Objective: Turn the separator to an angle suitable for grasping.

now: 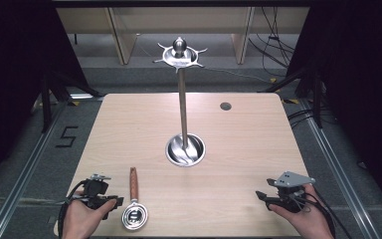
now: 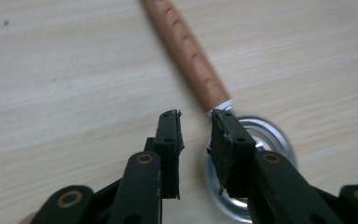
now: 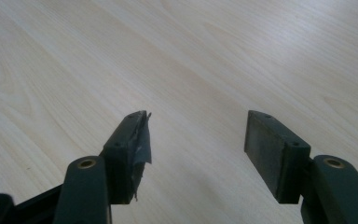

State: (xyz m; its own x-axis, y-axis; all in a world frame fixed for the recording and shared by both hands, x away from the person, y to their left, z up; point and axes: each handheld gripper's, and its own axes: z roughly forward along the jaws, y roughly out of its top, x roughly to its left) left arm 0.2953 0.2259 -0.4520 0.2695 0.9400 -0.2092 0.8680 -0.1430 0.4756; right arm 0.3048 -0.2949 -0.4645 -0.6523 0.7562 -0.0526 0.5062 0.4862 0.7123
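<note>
While the wooden table [image 1: 248, 149] lies broad and bare under the high view, a tall metal stand [image 1: 182, 107] rises from a round steel base at its middle, topped by a crown of hooks that looks made to hang utensils. Near the front left edge lies the ladle [image 1: 134, 201], a small steel bowl on a brown wooden handle that points away from the person. It is likely light and rigid; the polished bowl would be slippery and awkward to pinch, so the ribbed handle, just above the metal collar, seems the better place to take hold. The left gripper [image 2: 196, 133] hovers over the junction of handle and bowl, its jaws narrowed to a small gap with nothing between them; one jaw covers part of the bowl's rim, so whether it touches the metal cannot be told. The right gripper [image 3: 198, 140] rests well apart at the front right, jaws wide over bare wood. Whether the handle's far end has a hanging hole is too small to make out.
</note>
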